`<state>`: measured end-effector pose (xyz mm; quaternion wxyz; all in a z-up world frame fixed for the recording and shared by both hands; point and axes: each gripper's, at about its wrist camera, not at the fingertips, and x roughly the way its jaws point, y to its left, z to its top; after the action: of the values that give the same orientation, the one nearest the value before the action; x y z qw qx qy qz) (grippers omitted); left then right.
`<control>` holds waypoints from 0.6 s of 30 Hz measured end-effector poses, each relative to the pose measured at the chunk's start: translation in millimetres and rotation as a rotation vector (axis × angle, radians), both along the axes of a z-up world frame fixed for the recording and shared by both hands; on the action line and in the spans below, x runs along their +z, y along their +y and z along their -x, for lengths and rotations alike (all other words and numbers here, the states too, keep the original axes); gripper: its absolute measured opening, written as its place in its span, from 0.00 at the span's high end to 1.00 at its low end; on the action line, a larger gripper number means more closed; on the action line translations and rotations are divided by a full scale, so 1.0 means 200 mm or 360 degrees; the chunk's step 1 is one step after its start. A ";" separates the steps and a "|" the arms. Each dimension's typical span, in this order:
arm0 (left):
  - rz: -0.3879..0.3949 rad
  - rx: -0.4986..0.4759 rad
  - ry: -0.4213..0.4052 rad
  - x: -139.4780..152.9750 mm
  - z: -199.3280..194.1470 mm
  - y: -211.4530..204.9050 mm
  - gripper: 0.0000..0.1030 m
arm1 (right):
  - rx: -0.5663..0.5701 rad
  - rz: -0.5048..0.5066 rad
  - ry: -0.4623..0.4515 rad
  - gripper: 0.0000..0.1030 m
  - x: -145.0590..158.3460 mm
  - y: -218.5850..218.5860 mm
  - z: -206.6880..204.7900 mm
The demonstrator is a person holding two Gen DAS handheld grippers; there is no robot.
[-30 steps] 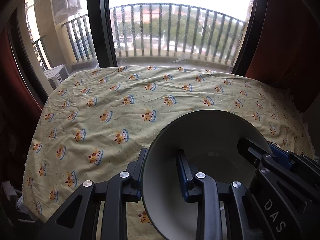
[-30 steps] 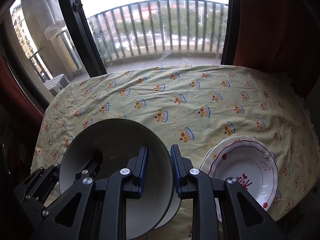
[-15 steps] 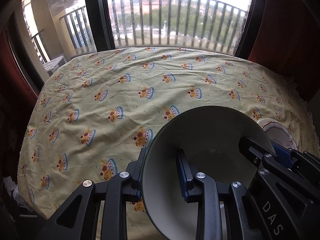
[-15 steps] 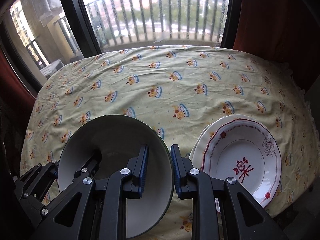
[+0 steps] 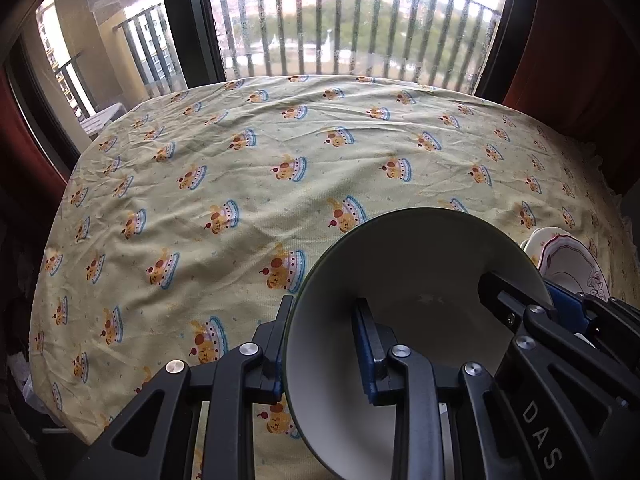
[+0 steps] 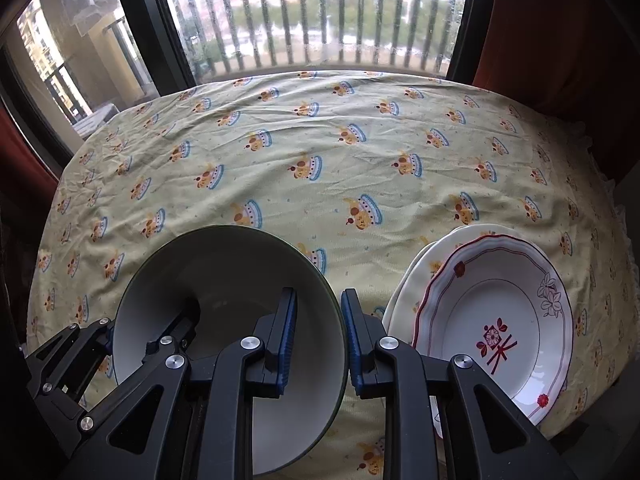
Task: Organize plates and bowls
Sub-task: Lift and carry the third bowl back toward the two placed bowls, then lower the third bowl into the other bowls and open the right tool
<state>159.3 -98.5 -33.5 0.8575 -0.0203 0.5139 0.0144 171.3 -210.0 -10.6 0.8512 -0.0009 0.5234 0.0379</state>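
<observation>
The stiff, breakable, probably ceramic bowl (image 6: 224,320) is gripped at opposite rim walls by the left claw (image 5: 320,356) and right claw (image 6: 318,338), 1 finger inside each.

You had soft daylight coming through the window (image 5: 352,32), blown out white at the sky. The tablecloth (image 5: 248,184) was evenly lit with faint shadows, and the red curtains (image 6: 560,40) sank into darkness. Fisheye bending curved the edges, though focus was sharp.
</observation>
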 end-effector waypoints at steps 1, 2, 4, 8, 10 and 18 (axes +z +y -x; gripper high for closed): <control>-0.0003 -0.0001 -0.0004 0.00 0.00 0.00 0.74 | 0.0003 0.0001 0.0000 0.74 0.00 0.00 0.00; -0.0006 -0.0004 -0.0008 0.00 0.00 0.00 0.74 | 0.0007 0.0002 -0.0003 0.74 0.00 0.00 -0.01; -0.0015 -0.0007 -0.0014 0.00 0.00 0.00 0.74 | 0.0010 0.0003 -0.0007 0.74 0.00 0.00 -0.01; -0.0021 -0.0007 -0.0014 0.00 0.00 -0.01 0.73 | 0.0003 -0.0014 -0.0010 0.74 -0.01 -0.01 0.00; -0.0029 -0.0007 -0.0010 0.00 0.01 -0.01 0.71 | 0.0004 -0.0025 -0.0021 0.74 -0.01 -0.01 0.01; -0.0051 0.0038 -0.0011 0.03 0.06 0.00 0.57 | 0.0063 -0.0136 -0.0026 0.52 0.00 -0.06 0.05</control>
<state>147.1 -97.8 -27.8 0.8593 -0.0127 0.5102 0.0327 160.5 -222.1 -9.9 0.8538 0.0247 0.5143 0.0772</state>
